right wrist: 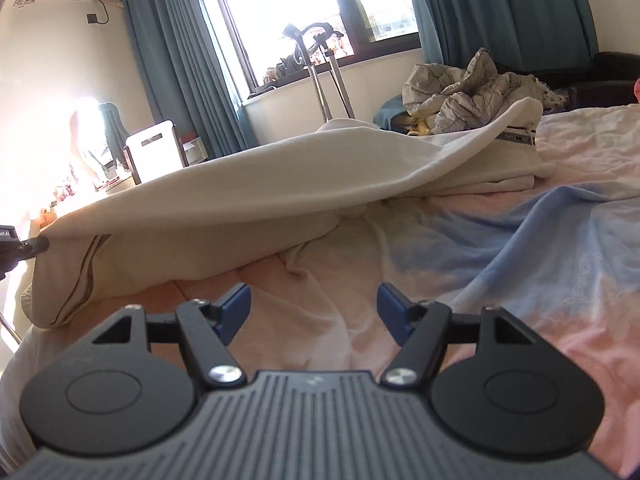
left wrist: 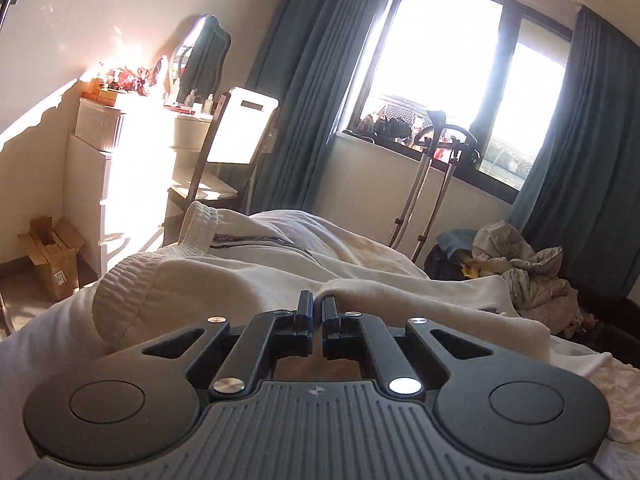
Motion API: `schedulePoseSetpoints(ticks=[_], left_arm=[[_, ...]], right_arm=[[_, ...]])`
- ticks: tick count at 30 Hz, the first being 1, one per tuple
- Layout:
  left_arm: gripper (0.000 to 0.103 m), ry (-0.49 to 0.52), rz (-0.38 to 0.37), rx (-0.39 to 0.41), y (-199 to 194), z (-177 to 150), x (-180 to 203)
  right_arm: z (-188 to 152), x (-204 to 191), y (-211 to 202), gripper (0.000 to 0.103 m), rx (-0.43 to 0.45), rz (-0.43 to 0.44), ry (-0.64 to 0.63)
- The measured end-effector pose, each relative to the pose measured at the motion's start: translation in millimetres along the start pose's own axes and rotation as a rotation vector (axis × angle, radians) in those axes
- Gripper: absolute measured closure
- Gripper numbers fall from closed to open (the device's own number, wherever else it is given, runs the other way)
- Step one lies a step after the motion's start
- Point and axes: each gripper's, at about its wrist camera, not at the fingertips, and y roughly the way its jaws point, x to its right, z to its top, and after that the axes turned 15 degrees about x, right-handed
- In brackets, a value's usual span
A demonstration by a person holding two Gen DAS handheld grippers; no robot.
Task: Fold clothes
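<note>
Left tongs point(left wrist: 317, 307) pinching cream sweatpants point(right wrist: 240, 184), hem lifted off the bed point(right wrist: 520, 248); right tongs point(right wrist: 315, 304) spread, empty, above the bedspread's near edge.

A: Item one, your left gripper point(left wrist: 319, 312)?
B: Jaws closed on a fold of the cream garment point(left wrist: 248, 276), cloth pinched between the black pads.

A: Garment, condition?
B: Ribbed cuff at your left, a printed dark band across it farther back; it lies bunched over the bed point(left wrist: 580, 364).

A: Beyond it?
B: White drawers point(left wrist: 116, 200) with bottles on top, teal curtains point(left wrist: 296, 92), bright window point(left wrist: 452, 60), crumpled grey bedding point(left wrist: 524, 268) at your right.
</note>
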Motion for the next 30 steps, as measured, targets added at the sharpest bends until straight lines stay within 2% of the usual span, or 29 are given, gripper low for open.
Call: schedulePoseSetpoints(ticks=[4,8,11,13,16,21,23,25,28,30], left_arm=[[0.098,-0.066,0.031,-0.009,2,6,-13],[0.098,-0.150,0.063,-0.043,14,4,-26],[0.098,-0.206,0.088,-0.063,24,1,-36],[0.098,-0.229,0.108,-0.064,33,-3,-41],[0.098,-0.231,0.128,-0.045,52,-11,-45],[0.098,-0.235,0.189,-0.058,80,-23,-50],[0.098,-0.220,0.202,-0.052,86,-26,-50],[0.098,-0.210,0.212,-0.048,90,-29,-49],[0.098,-0.203,0.228,-0.043,95,-32,-48],[0.098,-0.222,0.228,-0.049,95,-30,-50]], right_arm=[[13,20,1,0.032,0.006,-0.027,0.118],[36,54,31,0.032,0.019,-0.078,0.215],[54,92,76,0.032,0.030,-0.152,0.267],[62,121,111,0.032,0.016,-0.232,0.302],[70,161,162,0.032,-0.001,-0.325,0.351],[78,215,224,0.034,0.006,-0.537,0.345],[83,231,237,0.035,0.057,-0.591,0.355],[87,242,249,0.037,0.089,-0.609,0.353],[91,248,266,0.044,0.054,-0.682,0.278],[93,252,268,0.043,0.047,-0.754,0.249]])
